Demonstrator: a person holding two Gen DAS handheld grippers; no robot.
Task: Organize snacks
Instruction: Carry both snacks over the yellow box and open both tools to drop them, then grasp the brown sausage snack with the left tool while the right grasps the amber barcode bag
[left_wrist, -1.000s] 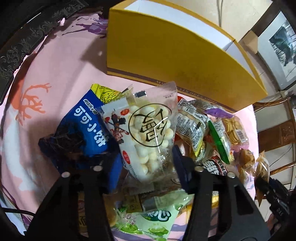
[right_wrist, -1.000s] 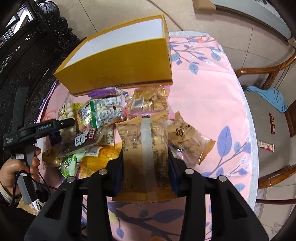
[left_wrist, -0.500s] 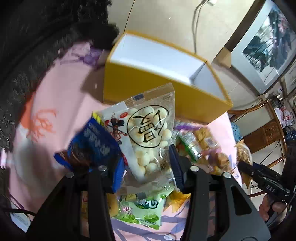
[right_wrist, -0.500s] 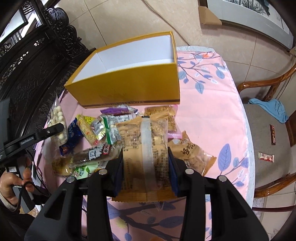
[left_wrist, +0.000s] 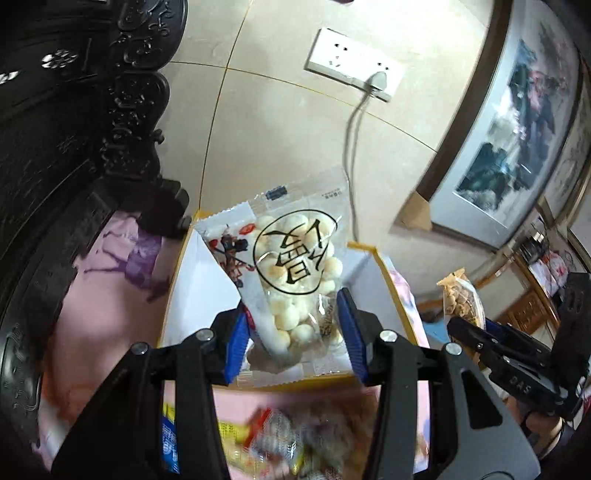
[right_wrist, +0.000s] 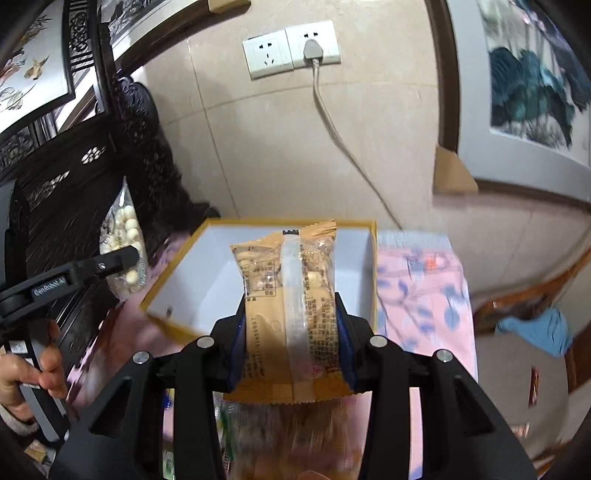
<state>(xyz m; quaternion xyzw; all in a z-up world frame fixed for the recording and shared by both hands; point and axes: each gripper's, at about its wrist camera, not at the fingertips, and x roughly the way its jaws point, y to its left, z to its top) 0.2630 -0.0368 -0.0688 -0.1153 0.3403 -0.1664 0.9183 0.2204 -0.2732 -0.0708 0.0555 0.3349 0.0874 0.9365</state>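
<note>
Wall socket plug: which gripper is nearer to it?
Cannot tell. Left gripper and right gripper both hold snack packets over the yellow box, well short of the plug.

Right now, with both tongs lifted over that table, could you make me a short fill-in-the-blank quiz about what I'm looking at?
1. The left tongs grip a clear packet of small round ____ snack balls.
2. The right tongs grip a sealed packet coloured ____.
3. The open yellow cardboard box beyond both packets is ____ inside.
4. The tablecloth under the box is ____ with leaf prints.

Missing words: white; orange; white; pink
</note>
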